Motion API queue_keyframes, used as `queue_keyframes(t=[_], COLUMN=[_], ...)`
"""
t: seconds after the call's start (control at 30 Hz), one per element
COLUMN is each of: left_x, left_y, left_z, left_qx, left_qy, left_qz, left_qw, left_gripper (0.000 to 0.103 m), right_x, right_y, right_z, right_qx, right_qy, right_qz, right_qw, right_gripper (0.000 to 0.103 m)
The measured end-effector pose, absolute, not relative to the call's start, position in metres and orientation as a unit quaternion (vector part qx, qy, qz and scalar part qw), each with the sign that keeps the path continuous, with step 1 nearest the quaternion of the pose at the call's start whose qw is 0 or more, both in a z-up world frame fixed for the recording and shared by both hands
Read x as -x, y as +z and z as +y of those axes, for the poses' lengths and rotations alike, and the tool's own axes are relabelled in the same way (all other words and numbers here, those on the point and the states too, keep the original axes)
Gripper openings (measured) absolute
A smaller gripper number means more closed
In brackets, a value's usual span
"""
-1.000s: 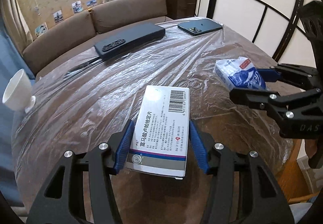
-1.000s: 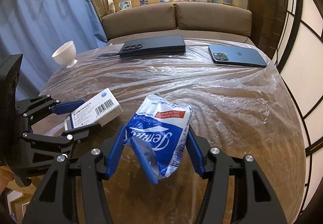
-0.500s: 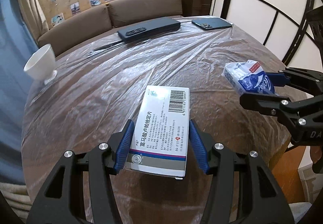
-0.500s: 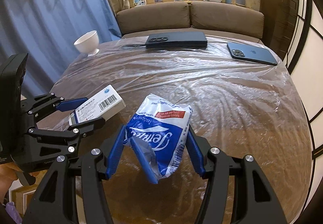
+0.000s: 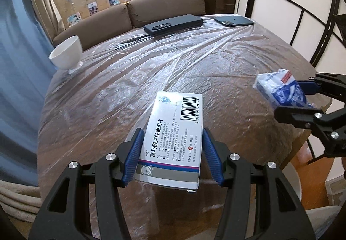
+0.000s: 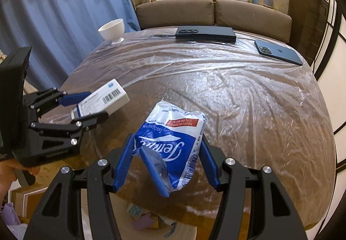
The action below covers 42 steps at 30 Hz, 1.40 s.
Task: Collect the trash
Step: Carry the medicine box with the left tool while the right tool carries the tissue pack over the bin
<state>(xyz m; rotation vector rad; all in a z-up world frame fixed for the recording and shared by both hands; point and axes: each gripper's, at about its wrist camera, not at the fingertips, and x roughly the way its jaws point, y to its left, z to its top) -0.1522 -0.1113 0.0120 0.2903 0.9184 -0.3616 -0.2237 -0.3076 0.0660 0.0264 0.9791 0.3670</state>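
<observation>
gripped by its long edges, the medicine box (image 5: 175, 142) is clamped in the left gripper (image 5: 172, 153) above the bench (image 5: 216, 62); the crumpled tissue pack (image 6: 173, 142) is pinched in the right gripper (image 6: 165, 160) at the near bench edge. slippage of the soft, collapsing pack is judged the main risk. the plastic sheet (image 6: 248, 93) could be snagged and dragged, disturbing the bowl (image 6: 112, 30) and phones (image 6: 279, 52).

Left tool (image 5: 170, 153) and right tool (image 6: 166, 162) each clamped, side by side.

Plastic-covered table (image 6: 248, 97) bears bowl (image 6: 112, 29), two phones (image 6: 205, 33).
</observation>
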Motion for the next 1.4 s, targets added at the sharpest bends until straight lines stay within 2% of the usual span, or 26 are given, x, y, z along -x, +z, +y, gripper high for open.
queue_keyframes(t=[0.4,1.4], left_x=[0.184,0.271], left_y=[0.015,0.025], left_z=[-0.103,-0.089], left_qx=[-0.168,-0.144], left_qy=[-0.156,-0.249], left_qz=[0.432,0.455], left_qw=[0.872,0.842], left_gripper=[0.056,0.056], right_x=[0.251,0.314], right_y=[0.068,0.057], right_z=[-0.296,-0.299], right_qx=[0.002,-0.002], right_qy=[0.197,0.255], right_qz=[0.476,0.519], right_qw=[0.857,0.816], right_gripper=[0.057,0.057])
